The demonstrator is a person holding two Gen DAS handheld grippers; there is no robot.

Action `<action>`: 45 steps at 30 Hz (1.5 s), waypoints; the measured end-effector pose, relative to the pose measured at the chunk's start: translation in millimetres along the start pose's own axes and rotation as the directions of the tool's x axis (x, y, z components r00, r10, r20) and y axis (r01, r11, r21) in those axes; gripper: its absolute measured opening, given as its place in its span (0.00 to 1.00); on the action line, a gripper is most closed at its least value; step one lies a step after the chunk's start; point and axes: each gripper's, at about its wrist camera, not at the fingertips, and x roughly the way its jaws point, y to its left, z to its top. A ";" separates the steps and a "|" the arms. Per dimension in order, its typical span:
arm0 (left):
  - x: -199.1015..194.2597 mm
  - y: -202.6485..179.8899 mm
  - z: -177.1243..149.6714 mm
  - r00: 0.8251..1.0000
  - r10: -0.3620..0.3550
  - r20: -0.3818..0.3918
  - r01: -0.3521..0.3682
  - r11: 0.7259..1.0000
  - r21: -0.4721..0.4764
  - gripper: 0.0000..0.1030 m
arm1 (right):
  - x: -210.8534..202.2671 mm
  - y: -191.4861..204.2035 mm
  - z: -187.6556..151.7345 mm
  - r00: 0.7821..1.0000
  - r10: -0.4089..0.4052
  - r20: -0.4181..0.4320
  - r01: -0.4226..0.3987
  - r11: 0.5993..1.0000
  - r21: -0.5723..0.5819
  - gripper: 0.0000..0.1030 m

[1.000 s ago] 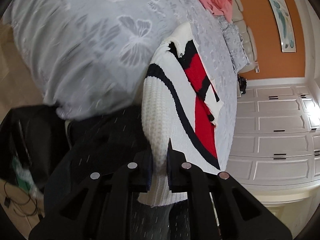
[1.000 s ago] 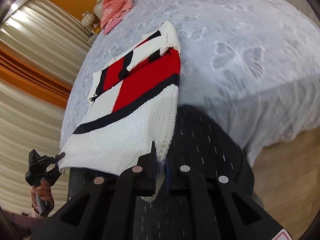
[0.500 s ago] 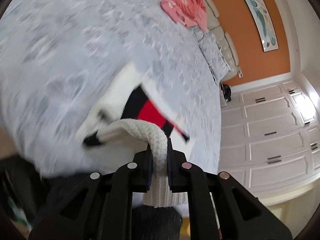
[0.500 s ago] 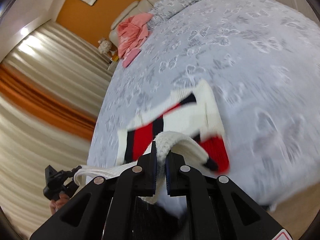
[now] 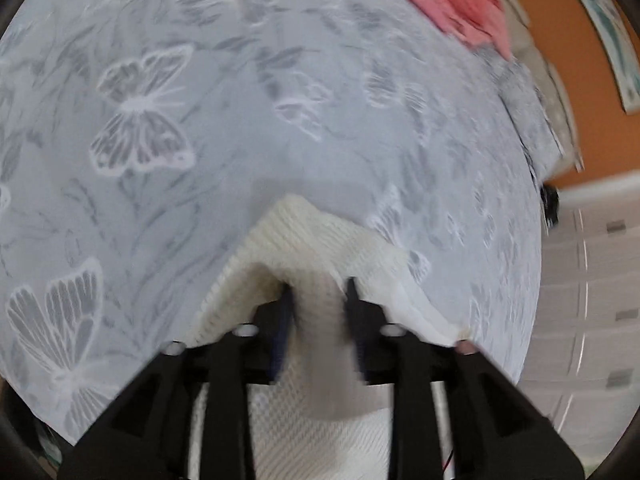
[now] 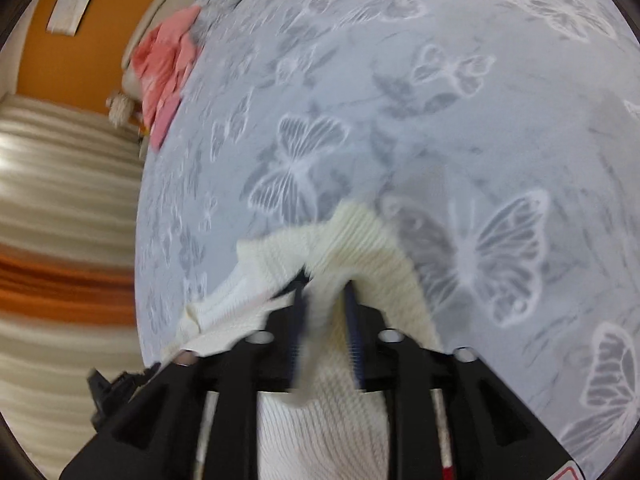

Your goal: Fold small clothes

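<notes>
The white knit sweater (image 5: 320,240) lies on the near part of the bed (image 5: 200,160), bunched up over a grey cover printed with butterflies. In both wrist views only its white side shows. The left gripper (image 5: 318,292) has its two fingers a little apart, with a fold of the sweater's edge standing between them. The right gripper (image 6: 324,284) stands the same way, fingers parted around a ridge of knit; blur hides whether either one presses the cloth. A pink garment (image 6: 168,60) sits at the far end of the bed.
</notes>
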 end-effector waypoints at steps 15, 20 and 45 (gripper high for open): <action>-17.4 1.1 -33.3 0.992 0.089 0.089 -0.109 0.960 0.258 0.63 | 19.0 9.4 -53.5 0.977 -0.215 -0.007 0.201 0.921 -0.334 0.56; 0.9 11.5 -30.8 0.992 0.124 0.013 -0.123 0.967 0.223 0.06 | -4.5 7.0 -48.9 0.988 -0.154 0.009 0.149 0.942 -0.301 0.08; 26.8 -23.4 5.6 0.979 0.199 0.050 -0.205 0.923 0.326 0.05 | 23.8 36.5 17.8 0.963 -0.263 0.053 0.262 0.877 -0.403 0.07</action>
